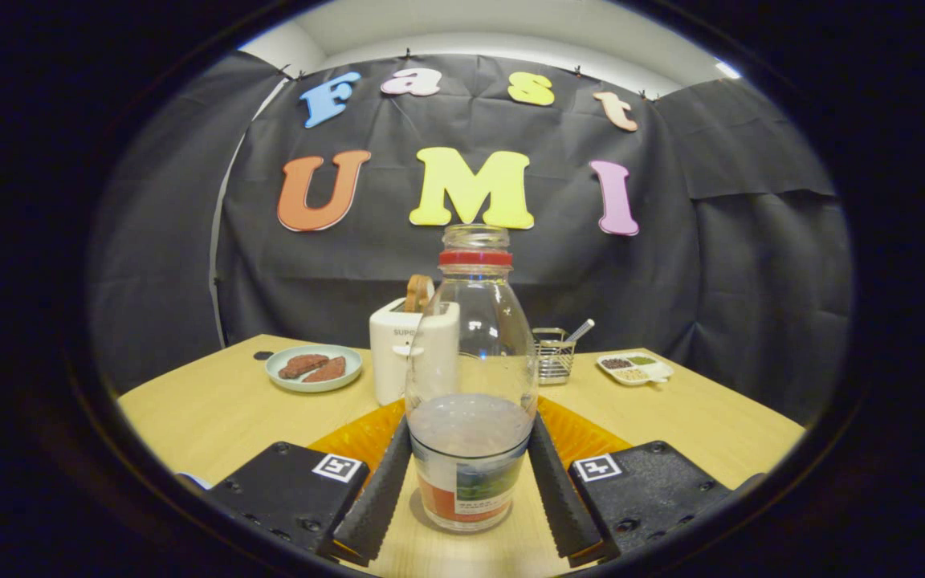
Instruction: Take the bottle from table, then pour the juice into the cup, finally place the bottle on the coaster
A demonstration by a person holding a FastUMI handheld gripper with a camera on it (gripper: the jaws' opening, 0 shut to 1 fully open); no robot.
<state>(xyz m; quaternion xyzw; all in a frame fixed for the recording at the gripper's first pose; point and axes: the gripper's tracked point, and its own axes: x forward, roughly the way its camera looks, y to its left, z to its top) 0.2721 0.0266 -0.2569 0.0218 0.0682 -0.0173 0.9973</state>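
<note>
A clear glass bottle [470,337] with a red ring at its open neck stands upright between my fingers. Pale cloudy juice fills about its lower third, above a printed label. My gripper [470,427] is shut on the bottle, with both fingers pressed against its sides at the juice level. The bottle's base is at the wooden table [213,409]; I cannot tell whether it rests on it or hangs just above. An orange ribbed coaster [358,437] lies flat just beyond the fingertips, spreading to both sides behind the bottle.
Beyond the coaster stands a white toaster [394,357] with a slice of bread in it. To its left lies a pale plate [314,368] with brown pieces. A wire basket [555,353] and a small white dish [633,368] sit at the back right.
</note>
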